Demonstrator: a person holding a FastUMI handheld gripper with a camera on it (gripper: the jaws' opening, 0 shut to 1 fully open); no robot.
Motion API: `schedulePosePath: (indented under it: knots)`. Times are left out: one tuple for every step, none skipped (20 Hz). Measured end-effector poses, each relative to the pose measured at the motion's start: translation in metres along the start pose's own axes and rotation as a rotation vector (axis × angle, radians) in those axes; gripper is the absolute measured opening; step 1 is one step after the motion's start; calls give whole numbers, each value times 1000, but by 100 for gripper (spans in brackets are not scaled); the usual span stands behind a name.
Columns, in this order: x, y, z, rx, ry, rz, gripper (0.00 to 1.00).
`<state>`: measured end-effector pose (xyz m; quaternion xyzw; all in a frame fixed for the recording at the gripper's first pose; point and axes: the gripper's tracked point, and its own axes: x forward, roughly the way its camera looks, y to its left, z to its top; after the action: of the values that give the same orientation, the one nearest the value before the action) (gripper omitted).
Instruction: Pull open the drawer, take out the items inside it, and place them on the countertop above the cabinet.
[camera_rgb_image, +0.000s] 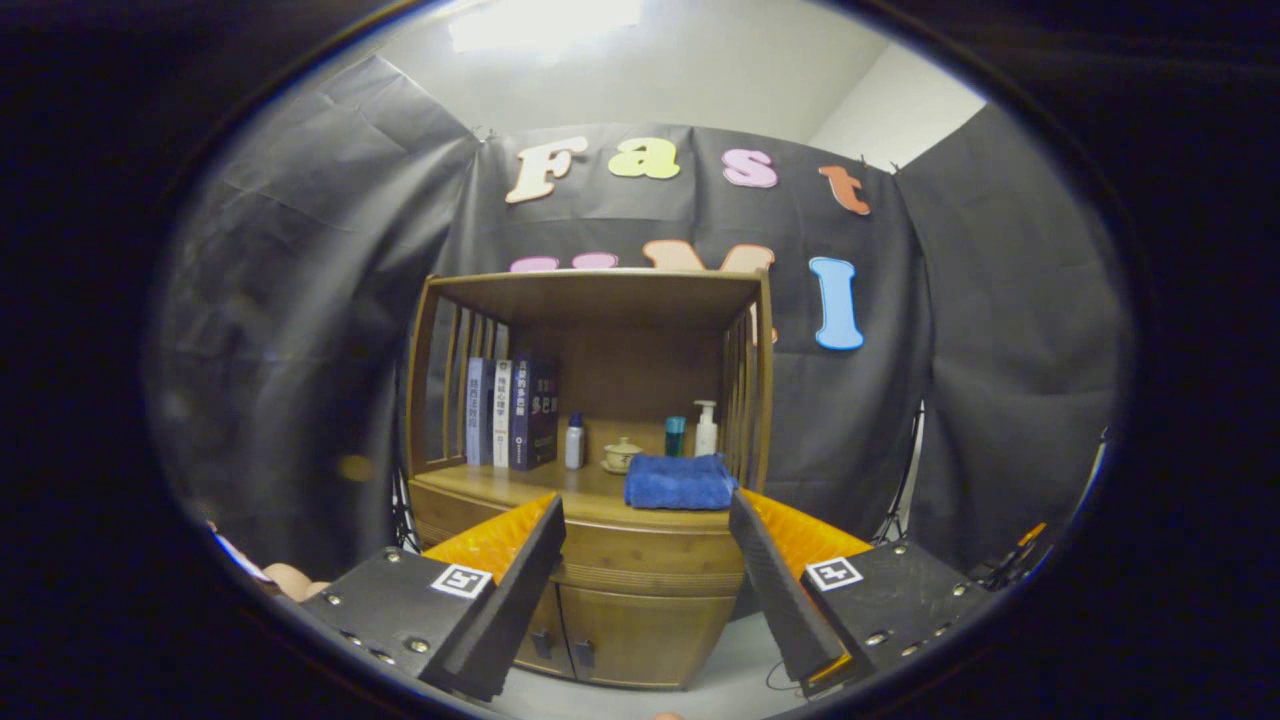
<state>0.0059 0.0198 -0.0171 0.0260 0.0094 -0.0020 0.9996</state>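
Ahead of my gripper (645, 560) stands the wooden cabinet (640, 620), and I will place everything by it. My two fingers (520, 580) are spread wide apart with nothing between them but open air; they hang in front of the cabinet, apart from it, framing its front. The drawer (650, 555) sits as a wide band just under the countertop (590, 490) and looks closed, flush with the cabinet front, so whatever lies inside is hidden from me. Below the drawer are two small doors (625, 630), each with a dark handle near the seam where they meet. On the countertop, toward the cabinet's right side and close to its front edge, lies a folded blue towel (680, 482). Behind the towel stand a teal bottle (675, 436) and a white pump bottle (706, 428), side by side. Near the middle of the countertop sits a small lidded cup (621, 455) on a saucer, with a little white bottle (574, 441) just beside it. Against the cabinet's left slatted side, several books (512, 412) stand upright. A wooden top shelf (600, 290) roofs the countertop space, carried on slatted sides.
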Motion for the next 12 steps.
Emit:
schedulePosePath:
  knots:
    - [7, 4, -8, 8, 11, 1, 98]
    - [16, 9, -15, 14, 19, 2, 98]
    - [25, 15, -24, 19, 27, 4, 98]
    - [36, 21, -32, 20, 34, 6, 98]
    - [46, 27, -43, 19, 45, 5, 98]
    - [58, 33, -54, 20, 59, 2, 98]
    - [70, 40, -66, 26, 74, 2, 99]
    - [82, 47, -77, 37, 86, 1, 98]
    - [94, 55, -90, 47, 97, 3, 98]
    - [105, 62, -100, 56, 104, 3, 99]
    - [116, 70, -111, 59, 115, 4, 99]
    - [126, 78, -123, 53, 129, 7, 99]
